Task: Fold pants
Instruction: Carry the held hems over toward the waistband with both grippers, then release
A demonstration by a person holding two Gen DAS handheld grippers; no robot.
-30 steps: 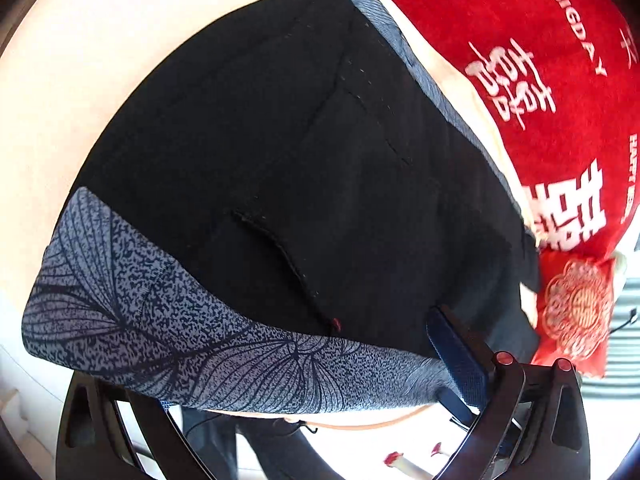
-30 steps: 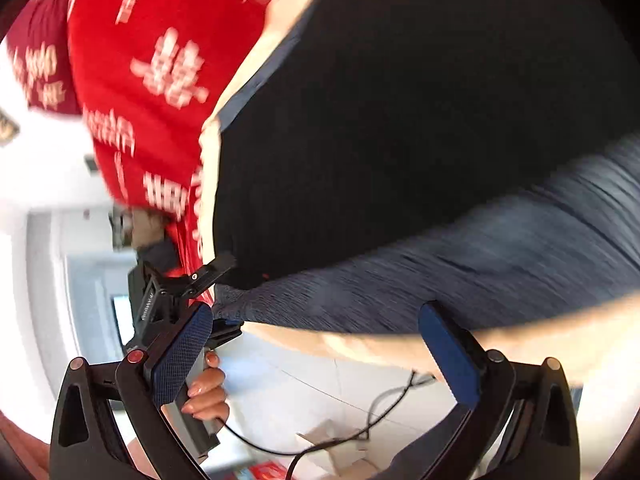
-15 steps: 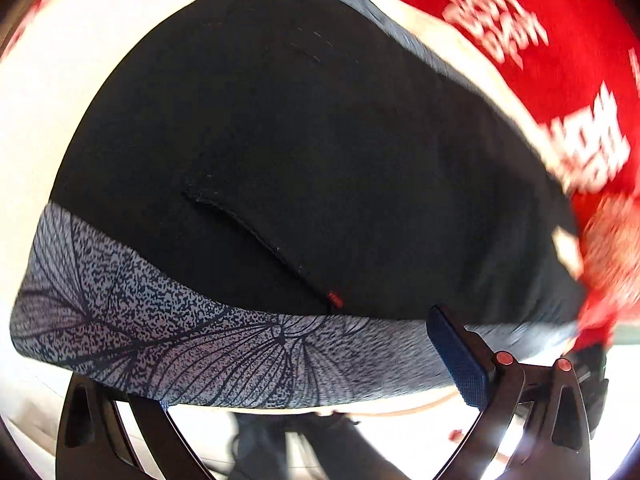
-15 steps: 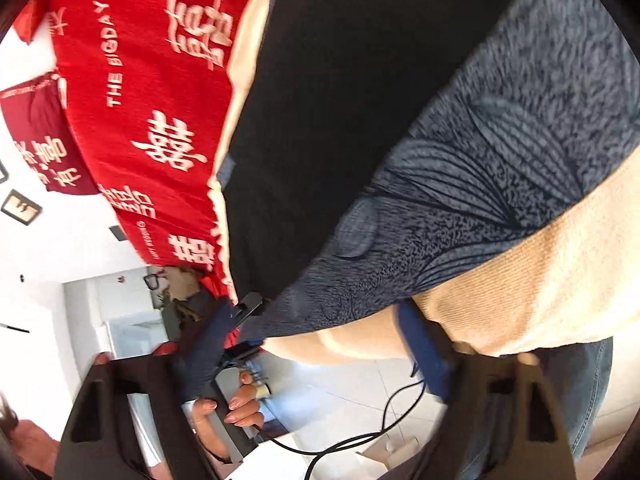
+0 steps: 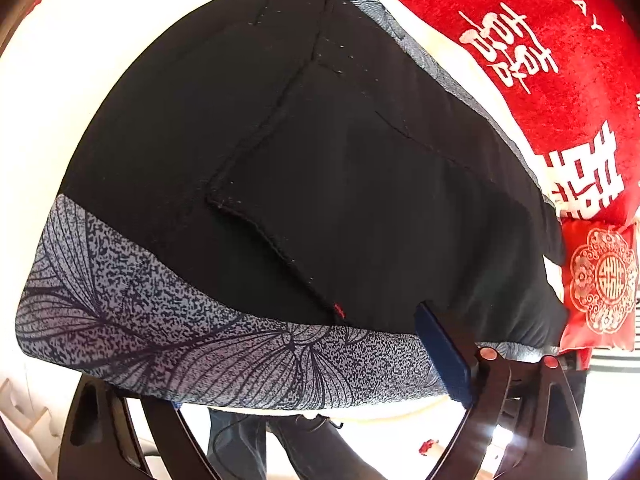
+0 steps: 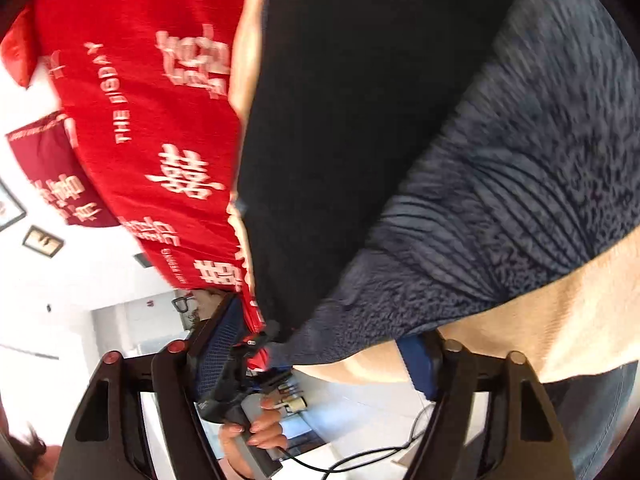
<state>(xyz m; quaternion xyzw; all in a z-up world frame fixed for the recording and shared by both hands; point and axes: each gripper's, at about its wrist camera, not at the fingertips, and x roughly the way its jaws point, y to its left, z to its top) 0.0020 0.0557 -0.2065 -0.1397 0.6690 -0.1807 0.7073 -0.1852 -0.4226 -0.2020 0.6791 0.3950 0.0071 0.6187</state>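
Black pants (image 5: 340,168) with a grey leaf-print waistband (image 5: 168,332) lie flat on a cream surface (image 5: 80,60), a back pocket facing up. My left gripper (image 5: 304,380) is open at the waistband's near edge; its right pad (image 5: 440,352) lies over the band and its left finger is hidden under the cloth. In the right wrist view the pants (image 6: 360,120) and the waistband (image 6: 520,200) fill the frame. My right gripper (image 6: 320,356) is open at the waistband's corner, which hangs between the pads.
A red blanket with white characters (image 5: 540,60) lies beyond the pants, also in the right wrist view (image 6: 140,100). A small red embroidered cushion (image 5: 600,280) sits at the right. The left gripper and the hand holding it (image 6: 248,420) show below the right one.
The left gripper has drawn back slightly from the pants. The right gripper has turned and moved along the waistband to its corner, closer to the left gripper.
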